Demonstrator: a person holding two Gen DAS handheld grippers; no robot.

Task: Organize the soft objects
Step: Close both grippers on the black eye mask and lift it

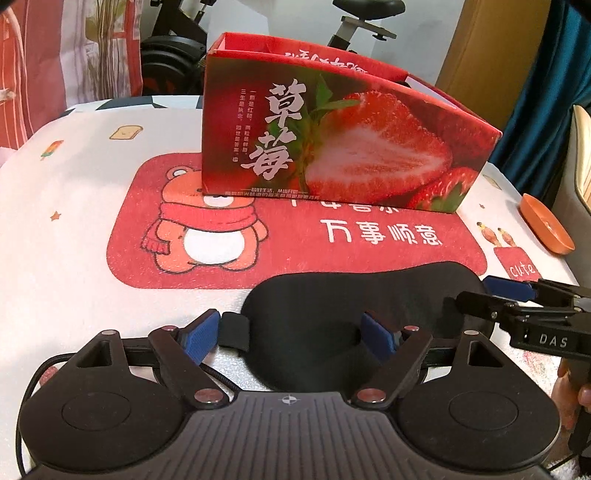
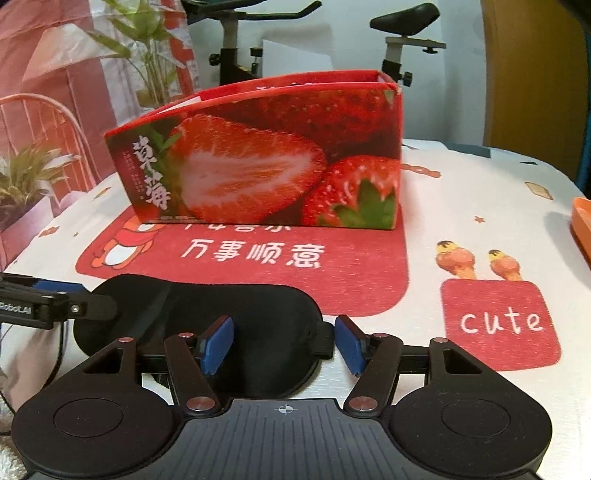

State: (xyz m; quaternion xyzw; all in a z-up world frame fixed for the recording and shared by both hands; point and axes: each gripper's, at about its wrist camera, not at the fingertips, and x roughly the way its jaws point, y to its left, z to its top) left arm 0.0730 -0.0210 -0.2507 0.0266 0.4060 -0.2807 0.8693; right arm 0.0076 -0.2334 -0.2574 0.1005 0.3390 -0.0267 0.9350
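A black padded eye mask lies flat on the table in front of a red strawberry-print box with an open top. My left gripper is open and low over the mask's left end, its strap loop beside the left pad and its right pad over the mask's middle. My right gripper is open around the eye mask's right end, the left pad over the fabric and the right pad just outside the strap. Neither pair of pads squeezes the mask. The box stands just behind.
A red bear mat lies under the box on a white printed tablecloth. An orange dish sits at the table's right edge. Behind the table stand an exercise bike and potted plants.
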